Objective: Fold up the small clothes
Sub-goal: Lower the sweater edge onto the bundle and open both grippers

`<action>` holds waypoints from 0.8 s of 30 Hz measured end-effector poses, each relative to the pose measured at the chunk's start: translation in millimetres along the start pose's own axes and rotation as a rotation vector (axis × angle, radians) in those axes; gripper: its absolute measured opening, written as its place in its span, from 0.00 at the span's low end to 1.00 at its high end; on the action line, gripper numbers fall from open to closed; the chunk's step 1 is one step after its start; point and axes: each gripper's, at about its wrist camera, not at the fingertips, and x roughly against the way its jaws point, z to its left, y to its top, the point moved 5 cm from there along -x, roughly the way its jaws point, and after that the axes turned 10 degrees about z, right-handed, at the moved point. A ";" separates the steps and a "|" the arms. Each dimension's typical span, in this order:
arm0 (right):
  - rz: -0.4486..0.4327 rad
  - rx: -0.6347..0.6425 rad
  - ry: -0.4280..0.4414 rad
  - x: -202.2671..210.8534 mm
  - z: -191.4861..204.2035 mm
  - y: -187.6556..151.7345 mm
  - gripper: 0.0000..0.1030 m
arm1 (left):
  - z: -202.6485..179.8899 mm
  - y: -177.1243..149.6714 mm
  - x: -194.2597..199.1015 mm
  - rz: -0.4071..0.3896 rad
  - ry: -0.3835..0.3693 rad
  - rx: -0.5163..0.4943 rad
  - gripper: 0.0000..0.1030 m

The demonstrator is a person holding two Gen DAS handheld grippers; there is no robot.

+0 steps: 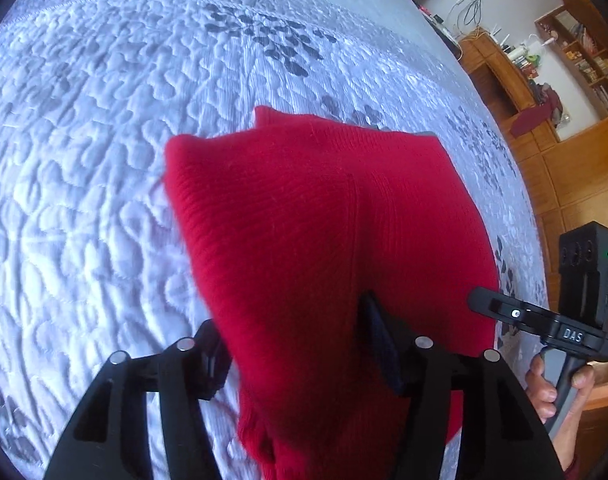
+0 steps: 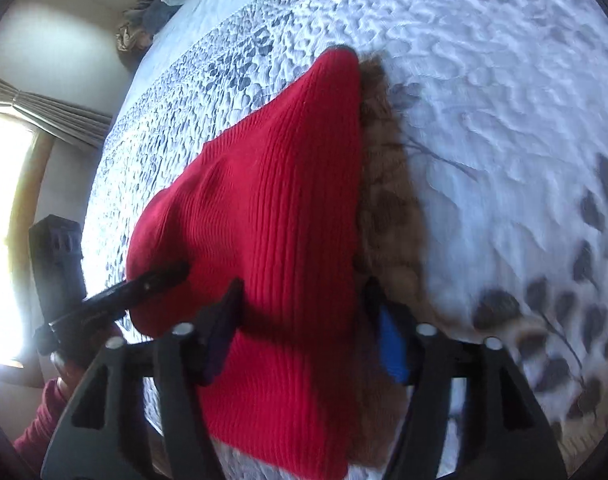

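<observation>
A red ribbed knit garment (image 1: 324,220) lies bunched on the quilted white bedspread (image 1: 104,160). My left gripper (image 1: 292,316) stands open, and the red cloth runs between its fingers without being pinched. The right gripper (image 1: 504,312) shows at that view's right edge, held by a hand (image 1: 552,384). In the right wrist view the same red garment (image 2: 288,208) passes between the spread fingers of my right gripper (image 2: 304,286), which is open. A brown fuzzy cloth (image 2: 388,184) lies along the garment's right edge, partly under it. The left gripper (image 2: 156,276) rests against the garment's left side.
The bedspread (image 2: 504,100) carries grey leaf prints. Wooden shelves and cabinets (image 1: 544,80) stand past the bed's right edge. A bright window with a curtain (image 2: 8,200) is at the left, crumpled cloth and pillows (image 2: 156,12) at the bed's far end. A red sleeve (image 2: 40,420) shows low left.
</observation>
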 end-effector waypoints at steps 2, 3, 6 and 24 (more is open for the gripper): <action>-0.003 0.011 0.004 13.8 1.3 -17.8 0.71 | -0.1 -12.1 8.5 0.002 -0.001 -0.002 0.68; 0.003 0.015 0.013 18.1 3.3 -27.9 0.71 | 0.4 -20.3 11.4 0.002 0.002 -0.004 0.70; 0.053 -0.017 0.044 16.7 -1.4 -66.0 0.71 | 1.3 -45.1 10.3 0.029 0.008 0.001 0.73; 0.099 -0.029 0.079 36.0 5.3 -116.7 0.19 | -10.8 -91.1 13.4 0.108 0.047 0.010 0.24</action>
